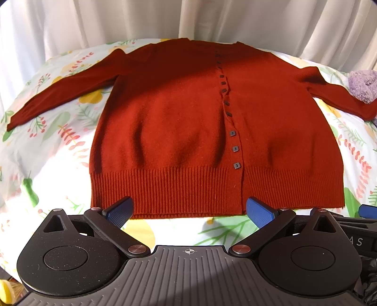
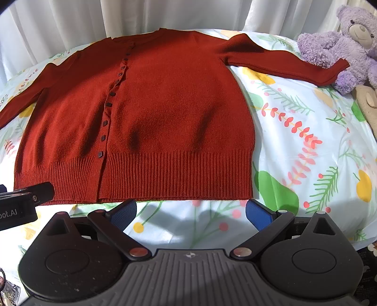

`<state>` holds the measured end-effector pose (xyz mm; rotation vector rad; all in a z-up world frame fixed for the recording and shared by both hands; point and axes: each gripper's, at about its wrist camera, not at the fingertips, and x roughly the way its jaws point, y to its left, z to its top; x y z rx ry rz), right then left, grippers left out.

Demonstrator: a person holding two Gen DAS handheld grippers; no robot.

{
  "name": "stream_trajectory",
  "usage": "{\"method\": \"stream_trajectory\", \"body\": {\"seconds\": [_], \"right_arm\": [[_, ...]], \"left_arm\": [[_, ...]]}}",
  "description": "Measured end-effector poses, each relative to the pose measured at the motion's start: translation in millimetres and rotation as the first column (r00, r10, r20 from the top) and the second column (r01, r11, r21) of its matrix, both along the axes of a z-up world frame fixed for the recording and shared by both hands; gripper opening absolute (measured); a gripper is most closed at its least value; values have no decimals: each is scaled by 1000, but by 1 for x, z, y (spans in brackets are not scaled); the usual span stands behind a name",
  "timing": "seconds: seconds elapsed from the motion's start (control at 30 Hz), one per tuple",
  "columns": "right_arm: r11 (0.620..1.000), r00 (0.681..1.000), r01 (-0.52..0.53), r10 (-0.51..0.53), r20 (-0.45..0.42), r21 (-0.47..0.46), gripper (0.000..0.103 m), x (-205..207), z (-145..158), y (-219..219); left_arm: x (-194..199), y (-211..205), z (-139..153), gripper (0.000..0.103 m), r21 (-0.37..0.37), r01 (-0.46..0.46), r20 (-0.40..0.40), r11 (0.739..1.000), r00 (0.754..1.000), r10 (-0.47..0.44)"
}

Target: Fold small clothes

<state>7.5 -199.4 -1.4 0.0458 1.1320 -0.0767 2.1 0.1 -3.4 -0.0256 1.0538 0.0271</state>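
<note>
Both claws, left (image 1: 189,210) and right (image 2: 190,213), spread empty just short of cardigan (image 1: 188,122) hem.

Rust-red cardigan (image 1: 188,131), dark buttons (image 1: 236,165), floral white sheet (image 1: 47,146), lilac teddy (image 2: 348,44)

Red cardigan (image 1: 188,131) flat on floral sheet (image 1: 47,150), tool (image 1: 189,210) gaping

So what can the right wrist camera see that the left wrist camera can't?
Only the right wrist view shows the whole purple teddy bear, face included, and a beige thing beside it. Only the left wrist view shows the cardigan's whole left sleeve, right to its cuff. Both show the red cardigan spread flat on the flowery sheet, with white curtains behind.
</note>
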Motion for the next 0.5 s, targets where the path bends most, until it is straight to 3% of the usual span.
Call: {"method": "stream_trajectory", "body": {"seconds": [0.5], "right_arm": [[1000,1000,9,-9,-5,-4,99,1,-4,-1]], "left_arm": [[2,0,-3,103,-5,3,-15,1000,1000,-3]]}}
